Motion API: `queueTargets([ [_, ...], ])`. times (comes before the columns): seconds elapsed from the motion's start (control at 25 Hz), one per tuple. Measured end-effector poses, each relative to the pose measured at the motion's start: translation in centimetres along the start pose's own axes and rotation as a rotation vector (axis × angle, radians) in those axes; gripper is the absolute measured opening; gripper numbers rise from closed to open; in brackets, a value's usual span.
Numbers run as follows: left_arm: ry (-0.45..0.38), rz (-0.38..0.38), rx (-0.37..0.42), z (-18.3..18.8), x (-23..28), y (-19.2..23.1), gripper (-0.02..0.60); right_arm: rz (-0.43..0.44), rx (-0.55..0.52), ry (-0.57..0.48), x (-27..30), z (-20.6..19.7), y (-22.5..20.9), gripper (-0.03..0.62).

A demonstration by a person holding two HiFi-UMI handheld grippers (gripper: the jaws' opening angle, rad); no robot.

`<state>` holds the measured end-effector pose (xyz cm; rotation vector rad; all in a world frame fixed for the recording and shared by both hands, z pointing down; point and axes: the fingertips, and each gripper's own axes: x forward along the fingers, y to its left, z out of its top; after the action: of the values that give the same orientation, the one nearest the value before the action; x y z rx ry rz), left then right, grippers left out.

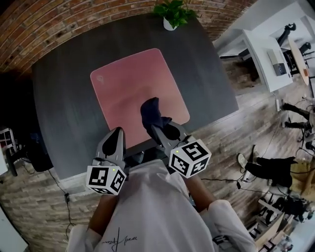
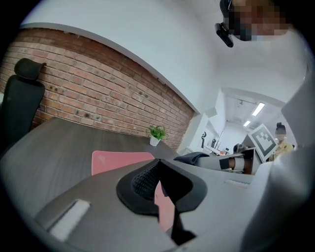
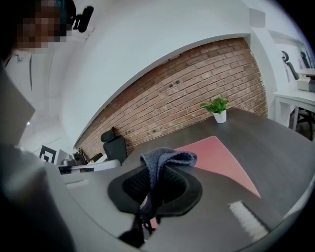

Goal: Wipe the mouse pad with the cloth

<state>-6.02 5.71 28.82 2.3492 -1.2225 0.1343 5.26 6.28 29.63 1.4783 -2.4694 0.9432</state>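
1. A dark grey table stands against a red brick wall in an office.
2. The pink mouse pad lies flat in the middle of the table. A small pale logo sits at its 10 o'clock corner.
3. The cloth is dark blue and bunched. In the head view it is over the pad's 5 o'clock part, close to the near edge. No view shows whether it touches the pad or hangs just above it.
4. The right gripper reaches in from 5 o'clock, its jaws pinching the cloth. In the right gripper view the fabric runs down between the two black pads and folds over their tips.
5. The left gripper is at 7 o'clock from the pad, over the table's near edge and just beside the right gripper. Its jaws are pressed together at the tips, and nothing is caught between them. A sliver of pink pad shows through the gap lower down.
6. Below both grippers is the person's white shirt.
7. A small potted plant in a white pot stands at the table's 12 o'clock edge, well apart from the pad.
8. A black office chair is by the brick wall beyond the table's left end.
9. White desks fill the room at 2 o'clock.
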Motion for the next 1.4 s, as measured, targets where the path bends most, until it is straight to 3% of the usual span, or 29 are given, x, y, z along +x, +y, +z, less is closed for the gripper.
queueTargets([
  [0.8,0.065,0.121,-0.061,1.5,12.4,2.8,0.015,-0.026,-0.067,0.079,9.3,7.4,-13.5,0.029],
  [1.0,0.094,0.12,-0.059,0.6,14.7,3.4,0.015,-0.047,-0.199,0.107,12.2,8.6,-15.8,0.029],
  [1.4,0.13,0.145,-0.107,-0.5,17.4,5.2,0.015,-0.14,-0.321,0.092,16.6,10.9,-20.0,0.029],
])
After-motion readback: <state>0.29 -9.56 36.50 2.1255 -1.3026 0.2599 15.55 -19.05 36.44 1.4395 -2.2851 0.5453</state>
